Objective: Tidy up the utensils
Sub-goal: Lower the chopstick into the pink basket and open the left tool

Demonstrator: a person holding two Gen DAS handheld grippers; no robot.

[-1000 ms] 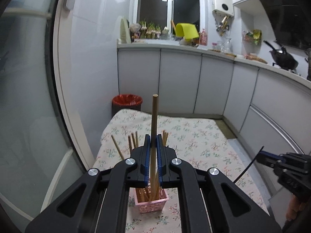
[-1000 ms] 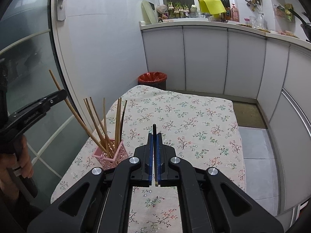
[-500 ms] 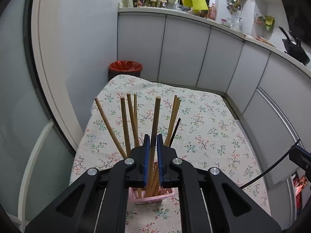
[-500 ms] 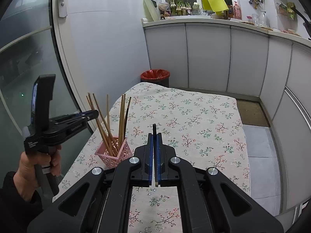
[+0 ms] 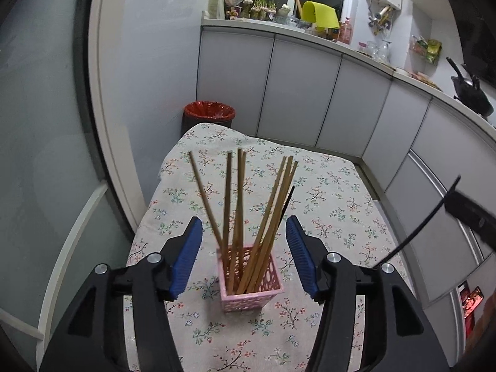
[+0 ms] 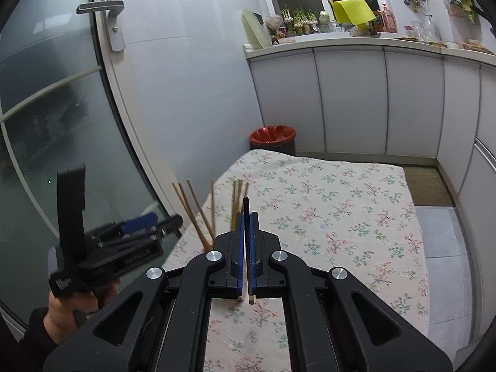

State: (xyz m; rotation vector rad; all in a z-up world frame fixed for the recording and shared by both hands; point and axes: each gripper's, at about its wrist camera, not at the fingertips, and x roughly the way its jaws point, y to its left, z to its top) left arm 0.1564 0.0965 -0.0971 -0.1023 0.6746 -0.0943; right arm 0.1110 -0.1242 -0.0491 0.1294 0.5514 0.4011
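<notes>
A pink lattice holder (image 5: 251, 283) stands on the floral tablecloth (image 5: 325, 192) and holds several wooden chopsticks (image 5: 238, 195) plus one thin black stick (image 5: 286, 201). My left gripper (image 5: 243, 223) is open, its blue pads on either side of the holder with nothing between them. My right gripper (image 6: 247, 217) is shut on a black chopstick (image 6: 246, 206) that pokes up between its pads. In the left wrist view the right gripper (image 5: 472, 217) shows at the right edge with that black chopstick (image 5: 418, 231) slanting down. The right wrist view shows the left gripper (image 6: 145, 232) held by a hand (image 6: 65, 313); the holder is hidden there.
A glass door (image 6: 46, 117) with a lever handle runs close along the table's left side. A red-lined bin (image 5: 209, 114) stands beyond the far table edge, under white cabinets (image 5: 294, 86). A counter with plants and a wok curves around the right.
My left gripper opened and let go of the wooden chopstick, which now stands in the pink holder. It then drew back a little. The right gripper kept its hold on the black chopstick.
</notes>
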